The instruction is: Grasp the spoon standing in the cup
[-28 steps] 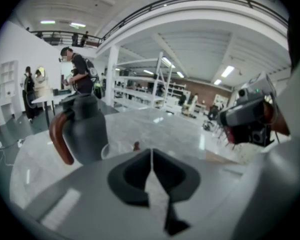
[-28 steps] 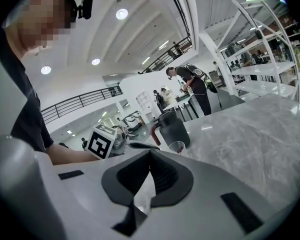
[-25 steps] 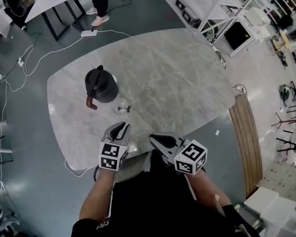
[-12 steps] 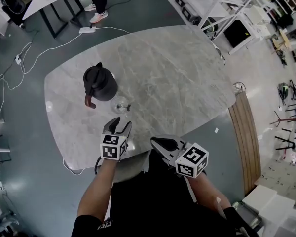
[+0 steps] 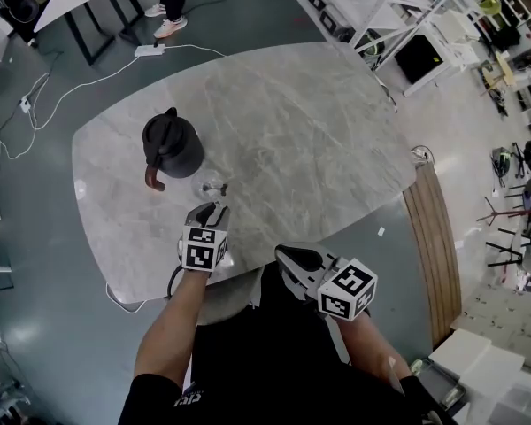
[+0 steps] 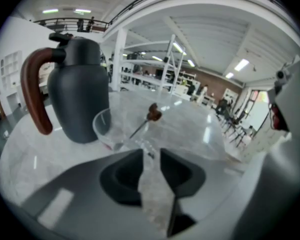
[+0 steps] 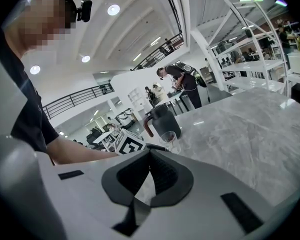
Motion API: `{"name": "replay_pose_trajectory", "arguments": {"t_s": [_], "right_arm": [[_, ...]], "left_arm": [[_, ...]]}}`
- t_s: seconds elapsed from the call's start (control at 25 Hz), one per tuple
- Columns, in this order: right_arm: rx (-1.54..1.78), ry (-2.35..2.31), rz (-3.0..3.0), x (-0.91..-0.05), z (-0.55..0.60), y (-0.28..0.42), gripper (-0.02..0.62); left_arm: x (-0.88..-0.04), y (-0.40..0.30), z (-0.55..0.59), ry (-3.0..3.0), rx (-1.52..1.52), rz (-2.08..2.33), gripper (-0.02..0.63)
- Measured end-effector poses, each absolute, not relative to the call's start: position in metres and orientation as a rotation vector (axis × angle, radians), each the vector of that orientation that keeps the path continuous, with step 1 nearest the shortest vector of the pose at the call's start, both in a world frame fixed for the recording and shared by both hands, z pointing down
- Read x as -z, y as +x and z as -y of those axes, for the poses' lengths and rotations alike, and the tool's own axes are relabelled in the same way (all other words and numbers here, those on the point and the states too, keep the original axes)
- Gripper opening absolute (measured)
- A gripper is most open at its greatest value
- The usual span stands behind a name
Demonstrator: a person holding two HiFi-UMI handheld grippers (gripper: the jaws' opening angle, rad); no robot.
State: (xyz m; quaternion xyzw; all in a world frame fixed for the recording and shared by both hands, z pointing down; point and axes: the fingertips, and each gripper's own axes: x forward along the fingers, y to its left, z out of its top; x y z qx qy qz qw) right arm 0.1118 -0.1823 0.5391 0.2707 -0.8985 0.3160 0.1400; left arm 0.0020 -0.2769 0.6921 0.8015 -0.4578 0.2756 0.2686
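A clear glass cup [image 5: 211, 187] [image 6: 110, 129] stands on the marble table [image 5: 319, 140], just right of a black jug [image 5: 171, 144] [image 6: 80, 94] with a brown handle. A thin spoon [image 6: 146, 119] leans in the cup, its brown handle end up and to the right. My left gripper [image 5: 209, 209] [image 6: 151, 151] sits low, directly before the cup. It is open by a narrow gap with nothing between its pads, and its jaws have just been closing. The cup rim and spoon stem lie just beyond its tips. My right gripper [image 5: 280, 251] [image 7: 150, 151] hangs at the near table edge, shut and empty.
The table's near edge runs under both grippers. In the right gripper view the jug [image 7: 160, 121], the cup [image 7: 169, 140] and the left gripper's marker cube [image 7: 129, 144] line up ahead. A power strip [image 5: 149, 50] and cables lie on the floor beyond the table.
My left gripper has moved forward and down toward the cup. Its jaws spread wide and then narrowed again. The right gripper has stayed where it was.
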Motion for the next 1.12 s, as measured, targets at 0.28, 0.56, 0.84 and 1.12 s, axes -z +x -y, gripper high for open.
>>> {"name": "replay_pose_trajectory", "arguments": {"t_s": [0.28,0.56,0.84,1.12], "right_arm": [[-0.878,0.766,2.637,-0.525,0.188,0.106,-0.006],[-0.851,0.742,2.645,-0.519,0.191,0.109,-0.006],[-0.838,0.715,2.650,-0.516,0.191,0.117,-0.006],[-0.829,0.683,2.656,-0.515,0.195,0.133,-0.006]], "left_arm": [[-0.691,-0.004,0.273,2.120,-0.755,1.228,0.075],[-0.691,-0.006,0.274,2.097,-0.725,1.236,0.067],[-0.690,-0.004,0.274,2.076,-0.716,1.275,0.070],[-0.693,-0.005,0.277,2.024,-0.708,1.341,0.080]]}}
